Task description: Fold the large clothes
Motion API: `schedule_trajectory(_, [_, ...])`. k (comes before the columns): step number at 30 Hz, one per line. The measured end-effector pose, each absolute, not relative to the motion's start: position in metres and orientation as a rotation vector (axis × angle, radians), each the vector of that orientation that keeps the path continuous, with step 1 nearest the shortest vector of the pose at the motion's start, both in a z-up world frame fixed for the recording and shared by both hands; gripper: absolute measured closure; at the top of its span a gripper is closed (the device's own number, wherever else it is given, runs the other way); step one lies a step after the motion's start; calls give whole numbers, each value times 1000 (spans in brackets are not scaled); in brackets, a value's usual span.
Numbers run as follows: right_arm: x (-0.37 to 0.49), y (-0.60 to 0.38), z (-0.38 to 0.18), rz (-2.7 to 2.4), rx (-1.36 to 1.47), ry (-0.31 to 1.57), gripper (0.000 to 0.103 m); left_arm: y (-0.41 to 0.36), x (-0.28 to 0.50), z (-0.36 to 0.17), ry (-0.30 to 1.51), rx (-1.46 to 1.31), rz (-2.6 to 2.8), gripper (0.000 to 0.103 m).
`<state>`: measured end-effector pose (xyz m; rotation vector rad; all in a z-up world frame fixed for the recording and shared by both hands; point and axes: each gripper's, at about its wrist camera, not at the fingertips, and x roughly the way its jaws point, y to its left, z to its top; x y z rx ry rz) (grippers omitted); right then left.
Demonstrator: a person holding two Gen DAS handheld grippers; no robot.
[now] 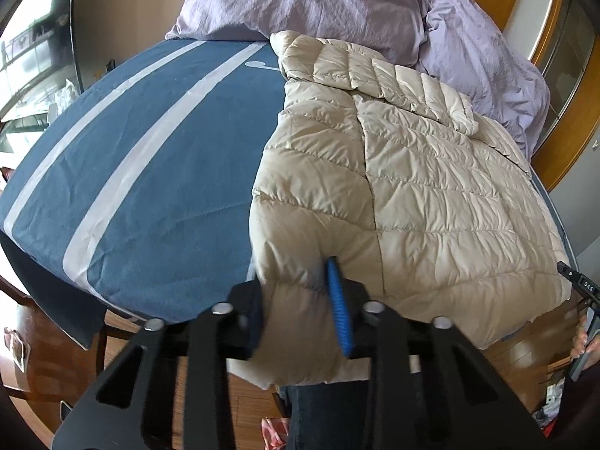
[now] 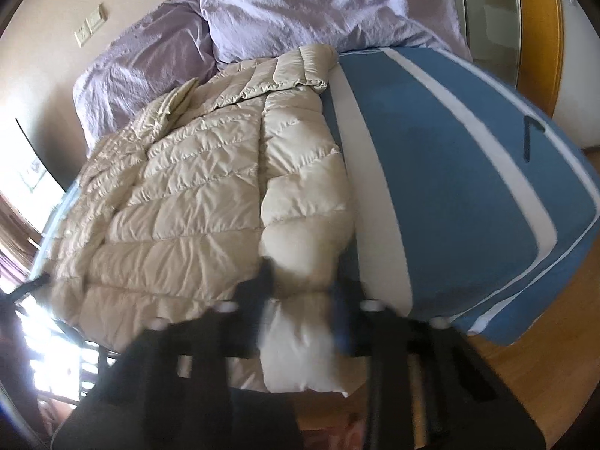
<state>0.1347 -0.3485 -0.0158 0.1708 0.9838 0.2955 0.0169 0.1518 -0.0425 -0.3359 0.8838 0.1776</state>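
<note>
Both the left gripper (image 1: 300, 300) and right gripper (image 2: 300, 292) clamp the jacket (image 1: 412, 195) hem at the bed (image 1: 150, 187) edge, with bare blue cover beside it.

The right gripper (image 2: 300, 292) pinches the near hem of the cream puffer jacket (image 2: 195, 172), which spreads ahead over the blue striped bed (image 2: 468, 187); lilac pillows (image 2: 300, 7) lie beyond.

Daylight fills both views, soft and fairly bright. The window (image 2: 45, 337) blows out white at the right wrist view's lower left, where the right gripper (image 2: 300, 288) is motion-smeared. Fisheye bending bulges the bed (image 1: 150, 195); corners fall black, and the puffer jacket (image 1: 431, 195) shows a mild sheen.
</note>
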Motion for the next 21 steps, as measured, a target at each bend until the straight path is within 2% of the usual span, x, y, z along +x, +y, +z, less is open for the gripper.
schedule_trajectory(3, [133,-350,-12,301,179,965,95,149,16,-41,884,-333,181,92])
schedule_trajectory(6, [133,-348,-2,296,161,929,97,147,16,-36,876,-320,185,97])
schedule_trajectory(21, [171,-324,77,261,84,715,98,158,50,31,734,-269,241,99])
